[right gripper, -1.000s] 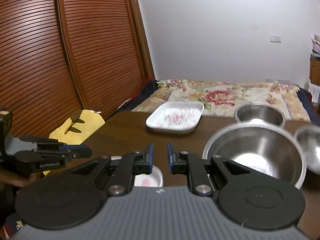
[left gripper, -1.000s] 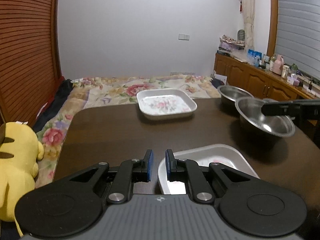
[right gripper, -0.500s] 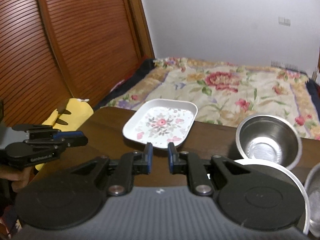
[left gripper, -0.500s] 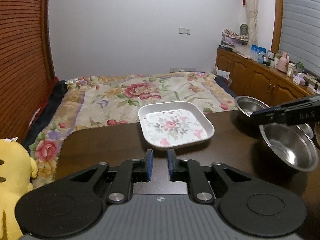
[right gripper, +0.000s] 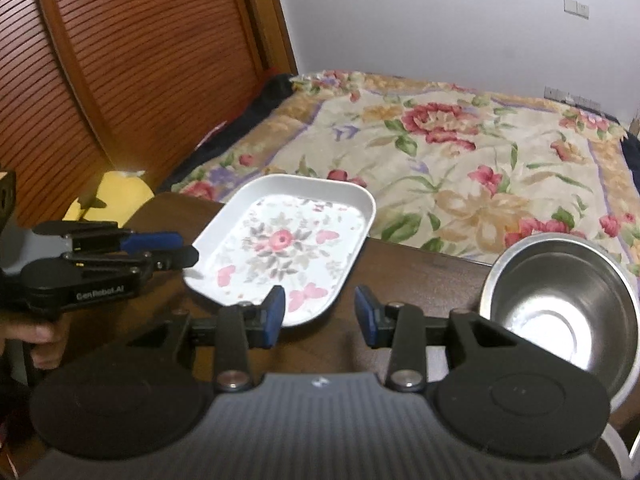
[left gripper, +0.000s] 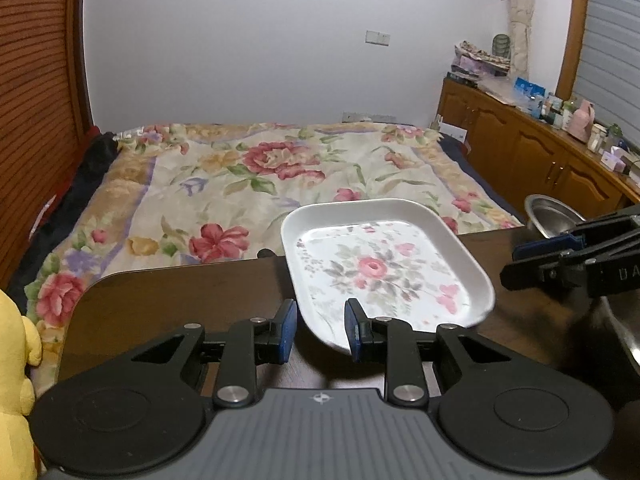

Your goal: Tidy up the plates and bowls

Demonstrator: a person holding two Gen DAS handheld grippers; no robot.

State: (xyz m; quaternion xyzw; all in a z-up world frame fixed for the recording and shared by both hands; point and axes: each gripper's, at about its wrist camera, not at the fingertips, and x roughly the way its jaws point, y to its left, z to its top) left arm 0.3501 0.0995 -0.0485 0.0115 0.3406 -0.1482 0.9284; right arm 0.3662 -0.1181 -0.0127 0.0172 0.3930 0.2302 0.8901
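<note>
On a dark wooden table at the foot of a flower-patterned bed, a white rectangular plate with a pink rose print sits near the far edge. 2 hand-held grippers face it. At the plate's near corner is the left gripper, its blue-padded jaws parted around the rim without closing on it. From the other side, the right gripper stands wider open and holds nothing, with its left finger in front of the plate's near edge. To the plate's right, apart from it, a steel bowl rests on the table. A yellow plush toy sits beside the table's left edge.
</note>
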